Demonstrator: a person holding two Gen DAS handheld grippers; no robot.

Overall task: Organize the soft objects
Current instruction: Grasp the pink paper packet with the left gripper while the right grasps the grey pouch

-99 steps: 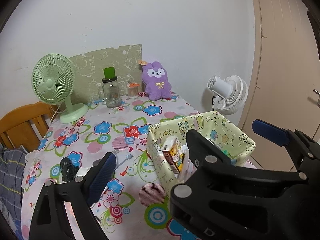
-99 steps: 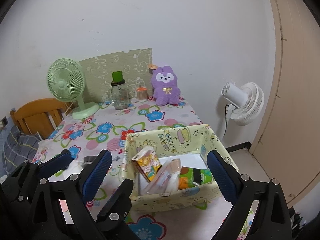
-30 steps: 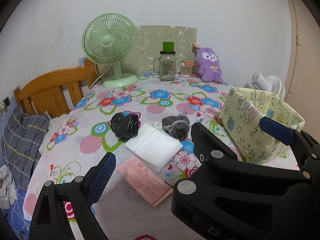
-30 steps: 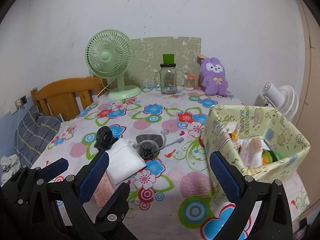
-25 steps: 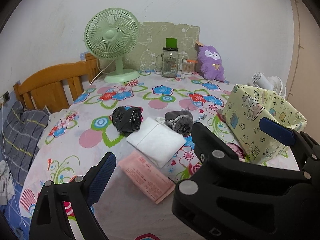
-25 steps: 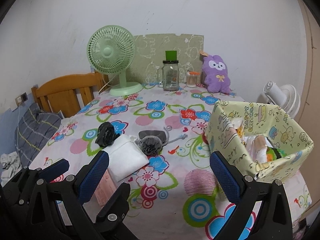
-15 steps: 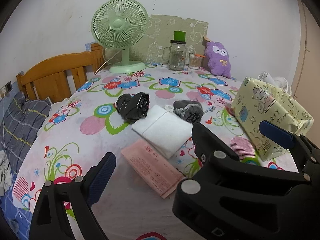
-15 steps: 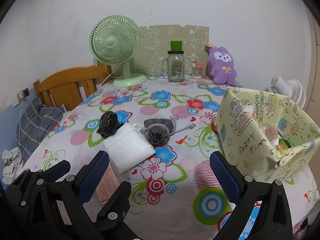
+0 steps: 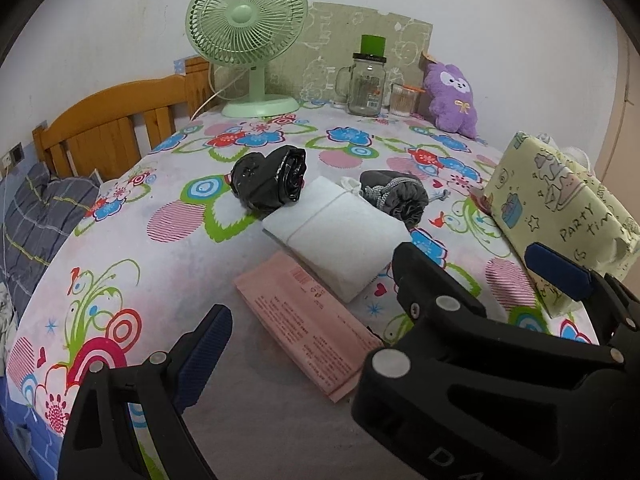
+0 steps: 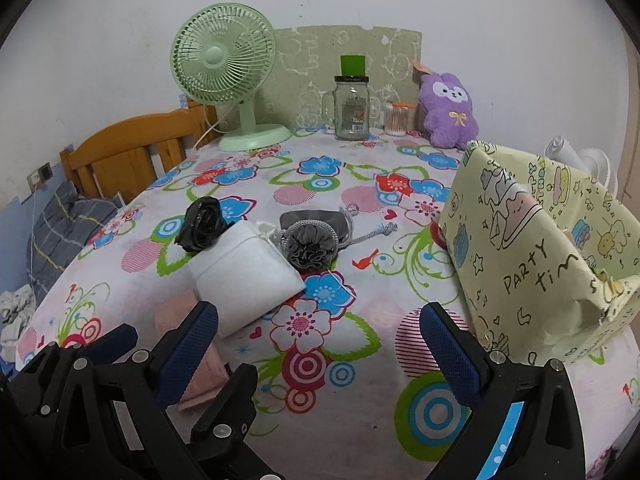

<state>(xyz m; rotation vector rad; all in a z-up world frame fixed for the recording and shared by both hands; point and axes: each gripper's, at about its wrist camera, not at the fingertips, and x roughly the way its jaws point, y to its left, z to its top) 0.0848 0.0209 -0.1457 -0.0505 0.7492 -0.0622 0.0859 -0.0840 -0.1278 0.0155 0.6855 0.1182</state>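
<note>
A: We are holding the left gripper (image 9: 380, 304) over the near part of the flowered tablecloth (image 9: 168, 240), its jaws standing wide apart and gripping nothing. The pink packet (image 9: 308, 328) is lying flat on the cloth straight ahead, between the two fingers.

B: And we are keeping the right gripper (image 10: 320, 344) spread just as wide, nothing between its blue pads (image 10: 450, 352) but cloth. The left gripper is showing at this view's lower left corner.

A: Just beyond the pink packet, the white pouch (image 9: 340, 236) is lying, one corner overlapping it. Past that, the black bundle (image 9: 270, 180) is touching its far left edge, and the grey drawstring bag (image 9: 400, 196) is sitting at its far right.

B: From our side the white pouch (image 10: 244, 272) is lying ahead and left of the left finger, with the grey drawstring bag (image 10: 312, 244) just behind it. The yellow paper box (image 10: 540, 256) is standing off to the right. Its inside is hidden from us here.

A: At the far edge the purple plush (image 9: 452, 100) is leaning by the wall, beside a glass jar (image 9: 366, 84) and a green fan (image 9: 248, 24).
</note>
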